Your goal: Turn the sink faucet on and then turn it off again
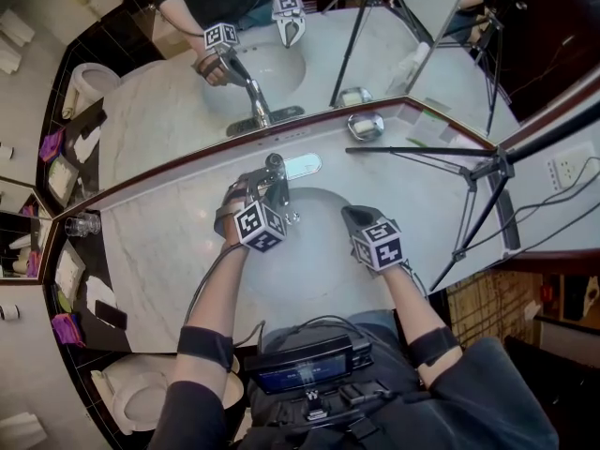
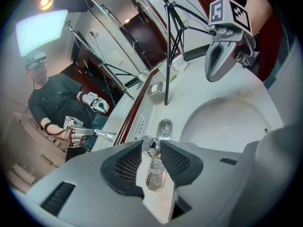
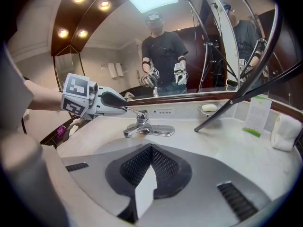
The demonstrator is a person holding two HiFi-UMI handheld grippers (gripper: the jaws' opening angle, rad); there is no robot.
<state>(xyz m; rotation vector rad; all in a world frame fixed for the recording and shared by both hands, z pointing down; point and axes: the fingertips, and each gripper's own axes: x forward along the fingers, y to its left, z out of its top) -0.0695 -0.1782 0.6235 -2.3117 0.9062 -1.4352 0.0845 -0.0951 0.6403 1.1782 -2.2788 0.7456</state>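
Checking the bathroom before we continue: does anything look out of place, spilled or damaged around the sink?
No spill or damage shows. The one oddity: a black tripod rests a leg on the marble counter, right of the faucet.

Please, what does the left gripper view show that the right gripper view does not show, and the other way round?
Only the left gripper view: the tip of the faucet lever close up between the pads of the left gripper, and the right gripper hanging over the basin.
Only the right gripper view: the right gripper's own jaws, shut and empty, the spout from the front, the soap dish and a green-and-white card.
Both: the faucet, the mirror and a black tripod leg.
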